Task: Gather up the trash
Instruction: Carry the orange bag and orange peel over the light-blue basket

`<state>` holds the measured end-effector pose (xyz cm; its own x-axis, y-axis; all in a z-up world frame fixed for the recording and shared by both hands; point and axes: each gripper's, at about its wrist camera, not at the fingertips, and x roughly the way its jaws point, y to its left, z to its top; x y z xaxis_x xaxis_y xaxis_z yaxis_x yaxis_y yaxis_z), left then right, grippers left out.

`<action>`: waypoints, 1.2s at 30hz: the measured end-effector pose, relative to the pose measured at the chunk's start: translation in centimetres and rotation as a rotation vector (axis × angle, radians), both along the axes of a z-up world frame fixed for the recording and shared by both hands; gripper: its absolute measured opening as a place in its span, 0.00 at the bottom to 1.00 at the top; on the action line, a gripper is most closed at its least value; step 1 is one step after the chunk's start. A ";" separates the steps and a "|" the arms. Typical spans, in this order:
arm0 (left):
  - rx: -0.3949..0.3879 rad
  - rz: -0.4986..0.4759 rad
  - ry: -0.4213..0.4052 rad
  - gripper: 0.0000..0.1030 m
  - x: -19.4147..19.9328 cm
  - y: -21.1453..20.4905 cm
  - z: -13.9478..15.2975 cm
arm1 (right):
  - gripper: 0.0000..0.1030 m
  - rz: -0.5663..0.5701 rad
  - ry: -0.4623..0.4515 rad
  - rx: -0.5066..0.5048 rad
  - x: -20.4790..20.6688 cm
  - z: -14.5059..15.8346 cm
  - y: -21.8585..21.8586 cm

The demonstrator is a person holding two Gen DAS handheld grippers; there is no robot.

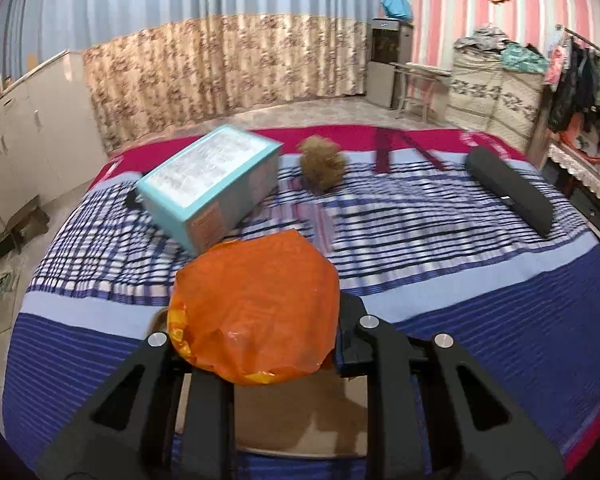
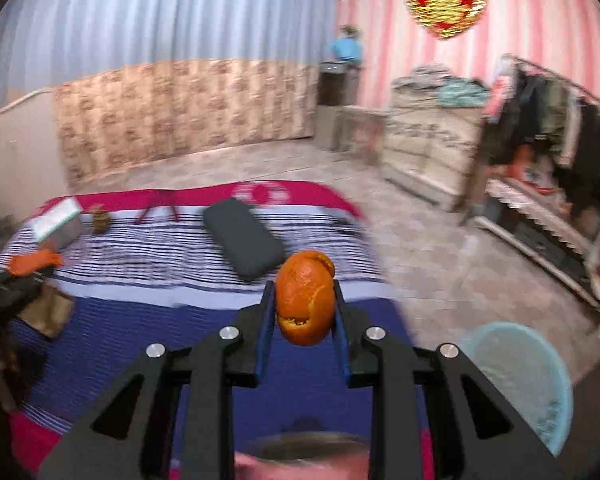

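The right gripper [image 2: 305, 308] is closed on an orange peel [image 2: 305, 298], which is pinched between the blue-lined fingers [image 2: 265, 332] and held in the air above the near edge of the bed [image 2: 332, 376]. The peel is curled into a hollow shell, torn along its lower rim, with a pitted orange skin. A pale blue basin [image 2: 528, 380] is seen on the floor to the right, cut off by the frame edge.

The left gripper [image 1: 260, 332] is largely hidden by an orange plastic bag [image 1: 256, 308] bulging between its fingers (whether the bag is truly clamped cannot be told, since the fingertips are covered). Something brown beneath the bag is only partly visible.

Farther out on the striped bedspread [image 1: 460, 216], a teal box [image 1: 212, 184], a blurred brown fuzzy clump [image 1: 322, 164] and a dark flat case [image 1: 508, 190] are seen, well apart from one another.
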<state>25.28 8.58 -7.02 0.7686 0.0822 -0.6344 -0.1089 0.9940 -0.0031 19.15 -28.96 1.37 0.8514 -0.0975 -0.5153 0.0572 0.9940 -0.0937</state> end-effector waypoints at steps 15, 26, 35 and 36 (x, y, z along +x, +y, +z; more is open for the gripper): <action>-0.046 -0.317 -0.135 0.20 -3.8 -16.9 7.7 | 0.26 -0.243 -0.022 0.033 -4.1 -0.7 -14.6; -0.069 -0.599 -0.151 0.20 -7.6 -32.2 9.5 | 0.26 -0.367 -0.023 0.067 -6.1 -1.8 -21.0; -0.059 -0.762 -0.116 0.20 -9.7 -40.9 8.4 | 0.26 -0.431 -0.028 0.119 -7.4 -2.7 -24.7; -0.057 -0.773 -0.107 0.20 -9.8 -41.6 8.1 | 0.26 -0.438 -0.027 0.125 -7.5 -2.9 -25.1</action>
